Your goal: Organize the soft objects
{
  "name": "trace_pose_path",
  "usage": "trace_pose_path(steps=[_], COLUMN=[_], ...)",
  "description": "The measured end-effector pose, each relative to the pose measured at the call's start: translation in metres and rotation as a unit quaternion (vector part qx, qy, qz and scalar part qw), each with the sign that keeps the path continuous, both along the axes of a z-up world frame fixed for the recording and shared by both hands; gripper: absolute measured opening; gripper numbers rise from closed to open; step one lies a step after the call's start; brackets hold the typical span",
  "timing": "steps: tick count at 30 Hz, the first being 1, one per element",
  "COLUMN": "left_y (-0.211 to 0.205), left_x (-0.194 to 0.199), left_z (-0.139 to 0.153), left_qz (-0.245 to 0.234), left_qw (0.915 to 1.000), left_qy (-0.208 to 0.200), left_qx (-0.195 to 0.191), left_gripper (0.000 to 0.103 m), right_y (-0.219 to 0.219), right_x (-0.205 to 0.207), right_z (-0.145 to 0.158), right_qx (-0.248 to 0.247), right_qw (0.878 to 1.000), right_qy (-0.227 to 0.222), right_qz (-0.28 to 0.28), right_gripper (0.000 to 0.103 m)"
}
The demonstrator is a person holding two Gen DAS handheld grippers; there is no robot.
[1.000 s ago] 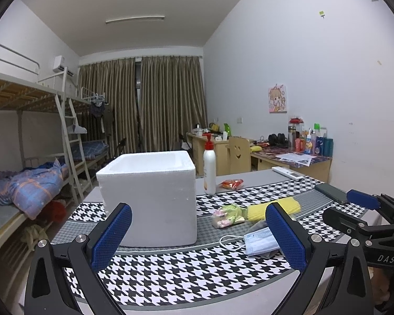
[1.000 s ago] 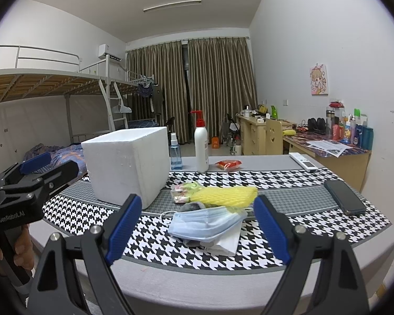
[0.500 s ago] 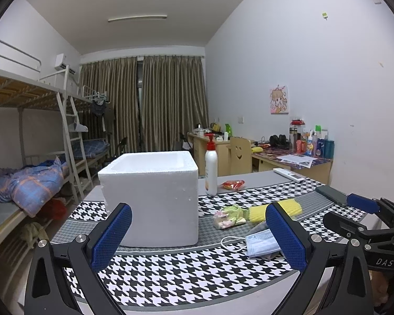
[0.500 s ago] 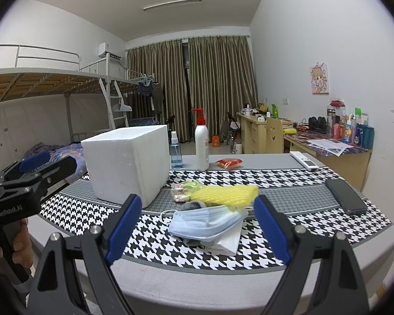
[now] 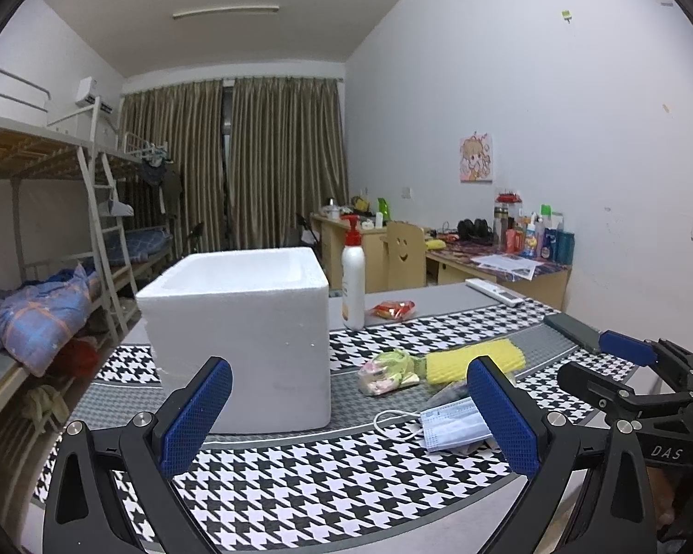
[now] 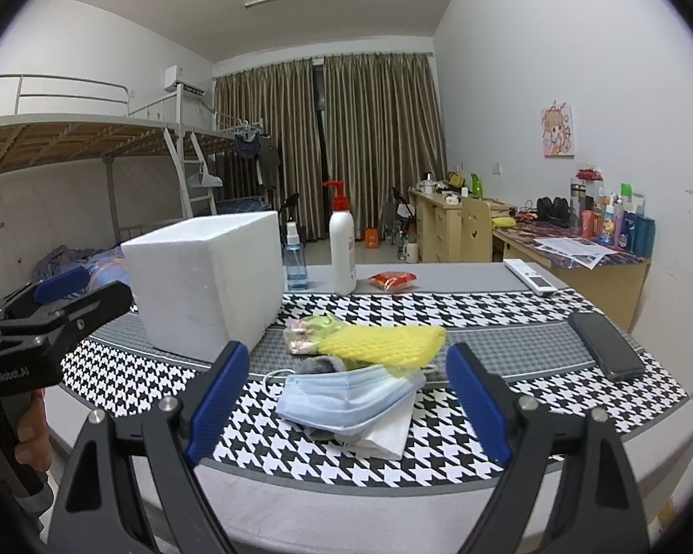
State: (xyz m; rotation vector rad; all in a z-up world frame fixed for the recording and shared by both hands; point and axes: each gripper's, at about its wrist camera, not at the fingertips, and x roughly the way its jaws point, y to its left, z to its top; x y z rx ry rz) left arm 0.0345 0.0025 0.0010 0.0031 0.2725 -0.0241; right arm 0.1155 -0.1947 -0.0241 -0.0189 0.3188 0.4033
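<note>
The pale blue pleated face mask (image 6: 349,399) lies just ahead of the right gripper (image 6: 349,404), centred between its wide-spread, empty fingers, long axis crosswise. The left gripper (image 5: 346,418), equally wide and empty, sits farther off, facing the white foam box (image 5: 242,337). Everything rests on a houndstooth cloth (image 6: 443,450) in a dormitory room.

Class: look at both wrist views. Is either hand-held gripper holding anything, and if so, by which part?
Nothing is held. The left hand-held gripper and the right hand-held gripper are both open and empty above the table, short of the face mask.
</note>
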Motion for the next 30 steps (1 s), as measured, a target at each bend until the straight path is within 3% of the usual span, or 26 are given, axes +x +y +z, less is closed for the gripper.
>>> trace_pose_path(steps=[18, 30], left_y=[-0.014, -0.037], left_x=[0.043, 0.062], left_z=[-0.02, -0.04], left_qz=[-0.055, -0.102], left_qw=[0.9963, 0.988], left_qy=[0.065, 0.116], left_qx=[-0.009, -0.004], left_gripper=[0.102, 0.102], right_y=[-0.003, -0.007], right_x=[0.039, 0.066], right_z=[-0.01, -0.012], right_qx=[-0.014, -0.019], right_qw=[0.999, 0.998], right_qy=[0.042, 0.065], right_qz=[-0.017, -0.02], right_gripper=[0.09, 0.09])
